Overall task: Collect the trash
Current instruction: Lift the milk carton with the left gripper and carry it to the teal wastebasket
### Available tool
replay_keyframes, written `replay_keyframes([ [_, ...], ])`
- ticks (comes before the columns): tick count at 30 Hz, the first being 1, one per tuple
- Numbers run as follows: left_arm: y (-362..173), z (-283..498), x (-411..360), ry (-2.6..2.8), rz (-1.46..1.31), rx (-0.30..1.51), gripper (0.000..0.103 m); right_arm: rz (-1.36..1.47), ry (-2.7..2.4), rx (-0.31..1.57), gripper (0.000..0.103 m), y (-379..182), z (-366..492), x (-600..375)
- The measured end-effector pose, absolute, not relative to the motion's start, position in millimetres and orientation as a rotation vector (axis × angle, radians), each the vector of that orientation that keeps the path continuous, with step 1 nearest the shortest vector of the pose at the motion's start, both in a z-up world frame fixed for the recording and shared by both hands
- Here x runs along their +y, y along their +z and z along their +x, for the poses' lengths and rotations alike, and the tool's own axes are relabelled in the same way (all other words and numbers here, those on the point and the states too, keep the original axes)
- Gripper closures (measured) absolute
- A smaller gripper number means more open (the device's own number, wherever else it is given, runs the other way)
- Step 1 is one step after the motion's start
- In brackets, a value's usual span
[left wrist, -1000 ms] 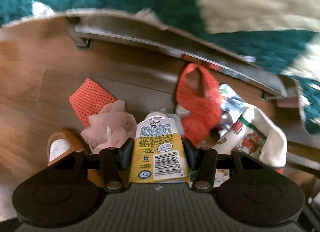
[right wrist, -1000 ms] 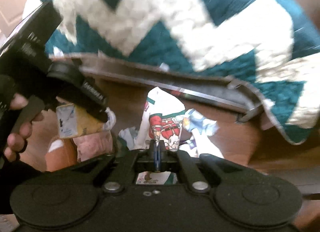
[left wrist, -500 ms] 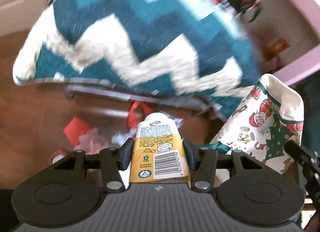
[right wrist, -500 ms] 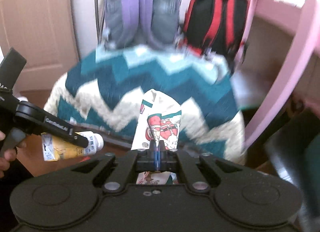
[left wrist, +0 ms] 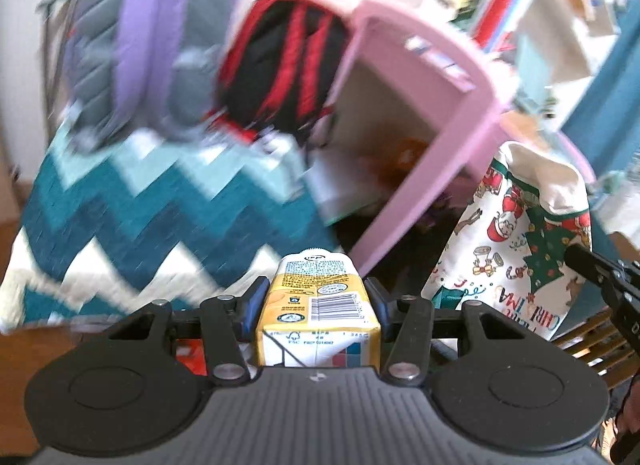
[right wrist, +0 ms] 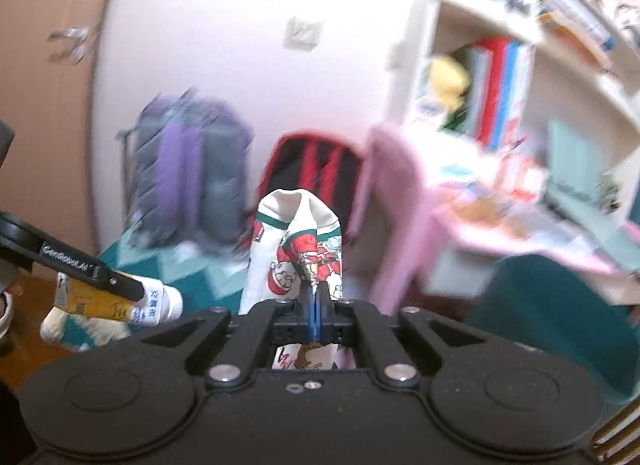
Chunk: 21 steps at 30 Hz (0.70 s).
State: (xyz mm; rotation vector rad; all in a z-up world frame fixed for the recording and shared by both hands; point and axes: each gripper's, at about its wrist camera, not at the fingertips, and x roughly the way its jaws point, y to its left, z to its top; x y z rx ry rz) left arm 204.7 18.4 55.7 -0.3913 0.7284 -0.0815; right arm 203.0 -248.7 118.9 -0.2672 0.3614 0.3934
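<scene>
Both hands have risen from the floor, so we keep the left gripper (left wrist: 316, 301) pinching the carton (left wrist: 318, 313) and the right gripper (right wrist: 316, 305), jaws pressed together on the bag (right wrist: 298, 249), then steady the bag's mouth before dropping it in.

blurred: purple backpack (left wrist: 152, 49), shelf contents (right wrist: 500, 77) | cut off: Christmas bag (right wrist: 300, 249) bottom behind hand-held gripper body

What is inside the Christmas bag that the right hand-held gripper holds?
Nothing inside can be seen. The Christmas bag hangs pinched shut in the right hand-held gripper, and its printed cloth hides any contents. The yellow carton is outside it, clamped in the left hand-held gripper.
</scene>
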Motion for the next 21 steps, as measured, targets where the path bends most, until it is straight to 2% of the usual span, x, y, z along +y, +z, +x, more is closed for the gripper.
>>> replay_keyframes([
  [6,123,236,-42,-0.19,-0.355,0.647,0.052,-0.227,0.25,0.283,0.101,173,222,-311],
  [13,194,282,-128,-0.304,-0.28,0.566,0.052,-0.224,0.059,0.246,0.101,205,252,-377],
  [21,215,333,-233,-0.444,-0.228,0.591,0.052,-0.16,-0.079,0.3,0.101,201,291,-451],
])
